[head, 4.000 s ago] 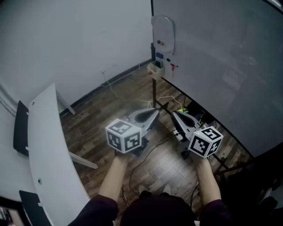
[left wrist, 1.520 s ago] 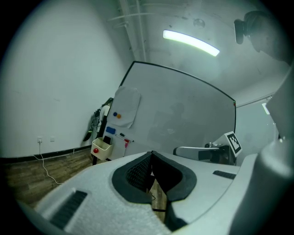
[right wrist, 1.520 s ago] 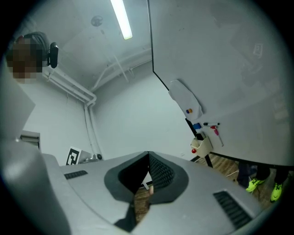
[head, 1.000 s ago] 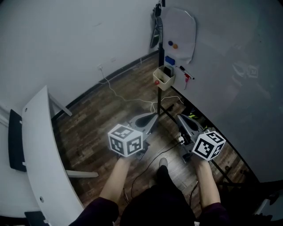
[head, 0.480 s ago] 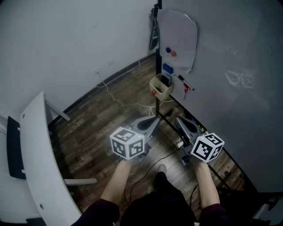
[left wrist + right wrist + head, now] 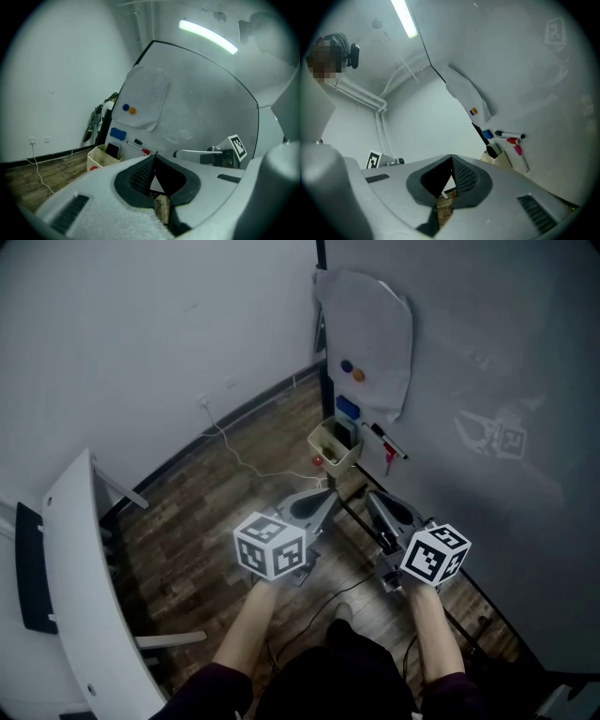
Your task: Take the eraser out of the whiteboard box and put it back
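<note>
A cream whiteboard box [image 6: 330,448] hangs at the whiteboard's lower left corner, with a dark eraser [image 6: 344,433] standing upright in it. From the left gripper view the box [image 6: 99,158] and eraser [image 6: 112,150] lie ahead to the left. In the right gripper view the box [image 6: 500,159] and eraser [image 6: 491,151] are ahead to the right. My left gripper [image 6: 328,493] and right gripper [image 6: 369,497] are side by side just short of the box, both pointing at it. Each is shut and holds nothing.
A blue block [image 6: 348,408] and markers [image 6: 385,442] stick to the whiteboard [image 6: 487,381] beside the box. A sheet of paper with two magnets [image 6: 366,329] hangs above. A white curved table [image 6: 80,568] stands at left. Cables [image 6: 248,460] trail over the wooden floor.
The view has closed in on the whiteboard. Both grippers have moved forward together toward the box, which now sits just beyond their tips. Both stayed shut.
</note>
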A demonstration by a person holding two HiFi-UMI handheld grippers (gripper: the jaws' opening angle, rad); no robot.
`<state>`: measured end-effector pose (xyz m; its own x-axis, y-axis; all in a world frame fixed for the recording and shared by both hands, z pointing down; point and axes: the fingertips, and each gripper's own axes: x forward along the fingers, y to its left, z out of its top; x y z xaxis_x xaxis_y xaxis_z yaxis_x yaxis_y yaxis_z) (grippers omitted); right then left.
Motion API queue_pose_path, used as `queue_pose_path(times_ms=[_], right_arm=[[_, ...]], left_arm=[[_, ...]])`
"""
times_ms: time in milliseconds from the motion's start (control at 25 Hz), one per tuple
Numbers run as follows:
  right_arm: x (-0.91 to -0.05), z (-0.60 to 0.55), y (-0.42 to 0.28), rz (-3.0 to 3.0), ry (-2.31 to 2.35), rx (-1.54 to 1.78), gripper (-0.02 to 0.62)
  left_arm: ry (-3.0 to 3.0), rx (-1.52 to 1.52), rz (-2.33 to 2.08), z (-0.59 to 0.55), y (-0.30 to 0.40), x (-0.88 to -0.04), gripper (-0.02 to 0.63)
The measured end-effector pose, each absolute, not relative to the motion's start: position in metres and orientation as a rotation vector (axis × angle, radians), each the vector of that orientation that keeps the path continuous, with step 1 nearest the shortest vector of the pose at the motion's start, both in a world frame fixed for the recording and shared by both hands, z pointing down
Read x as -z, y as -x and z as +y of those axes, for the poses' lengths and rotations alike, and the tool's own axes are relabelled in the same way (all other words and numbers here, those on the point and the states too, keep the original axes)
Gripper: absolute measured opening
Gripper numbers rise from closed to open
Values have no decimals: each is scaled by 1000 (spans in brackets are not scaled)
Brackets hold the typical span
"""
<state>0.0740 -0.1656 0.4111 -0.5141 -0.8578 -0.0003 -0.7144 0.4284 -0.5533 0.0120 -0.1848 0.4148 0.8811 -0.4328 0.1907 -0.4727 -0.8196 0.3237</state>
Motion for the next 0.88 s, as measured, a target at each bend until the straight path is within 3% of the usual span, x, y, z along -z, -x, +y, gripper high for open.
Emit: queue_pose_path(times_ms=[880], right_arm=[[-427, -245, -99, 2341, 1368, 767, 3]], left_arm=[[-2675, -212, -650, -269, -45, -435, 5]])
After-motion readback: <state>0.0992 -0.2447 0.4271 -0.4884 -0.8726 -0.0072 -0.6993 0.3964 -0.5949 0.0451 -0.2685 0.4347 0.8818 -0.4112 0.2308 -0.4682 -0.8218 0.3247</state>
